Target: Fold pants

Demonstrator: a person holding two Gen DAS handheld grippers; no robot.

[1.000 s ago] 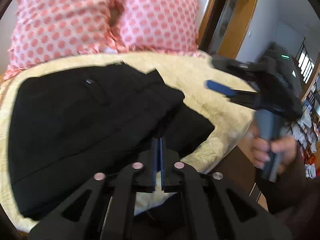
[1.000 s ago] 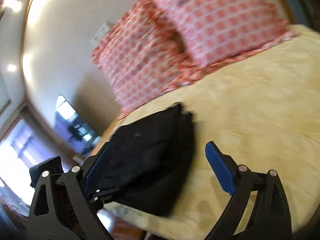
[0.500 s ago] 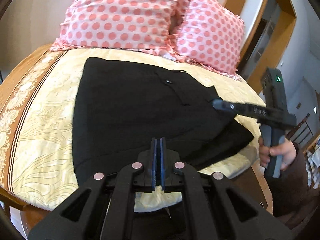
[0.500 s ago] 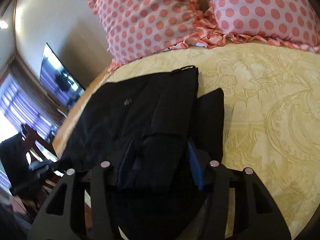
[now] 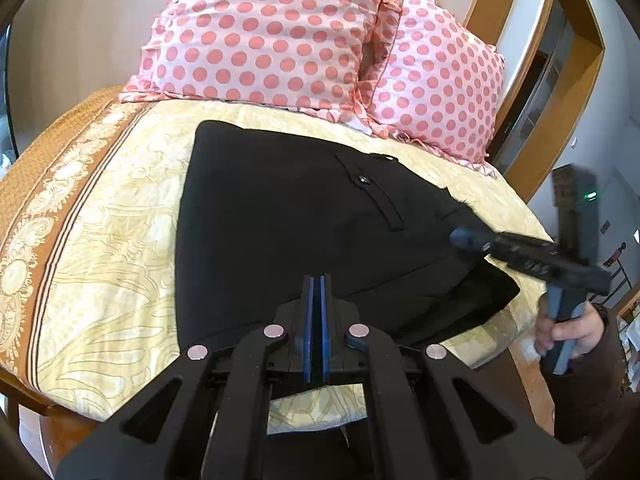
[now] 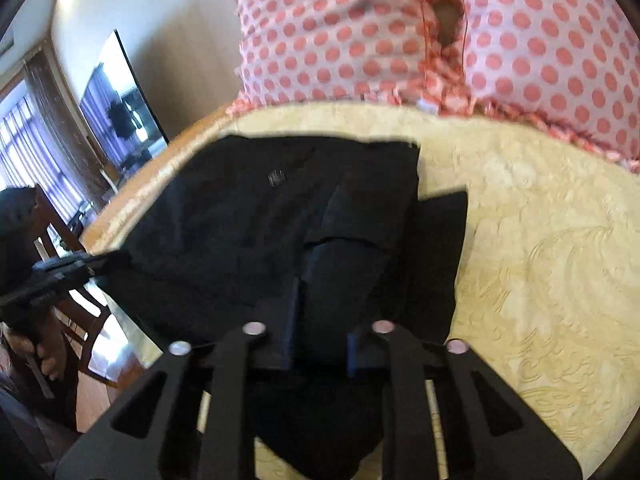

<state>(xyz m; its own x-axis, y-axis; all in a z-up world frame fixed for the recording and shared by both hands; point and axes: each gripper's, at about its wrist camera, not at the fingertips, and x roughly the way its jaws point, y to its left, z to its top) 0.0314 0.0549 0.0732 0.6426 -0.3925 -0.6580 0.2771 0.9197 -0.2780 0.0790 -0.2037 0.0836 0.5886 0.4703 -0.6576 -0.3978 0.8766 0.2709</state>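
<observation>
Black pants (image 5: 304,216) lie folded on the yellow patterned bedspread (image 5: 104,240), waistband and button toward the pillows. My left gripper (image 5: 316,296) is shut, its blue pads pressed together over the pants' near edge; no cloth shows between them. My right gripper (image 6: 320,292) has closed on a raised fold of the black pants (image 6: 340,264) at their right side. In the left wrist view the right gripper (image 5: 464,238) reaches in from the right and touches the pants' right edge.
Two pink polka-dot pillows (image 5: 280,36) stand at the head of the bed. A wooden door frame (image 5: 560,80) is at the right. A TV screen (image 6: 120,108) and a wooden chair (image 6: 60,248) stand left of the bed.
My right gripper has come down onto the pants and narrowed from wide open to closed on a fold. My left gripper stayed shut and shifted its view toward the bed's left side.
</observation>
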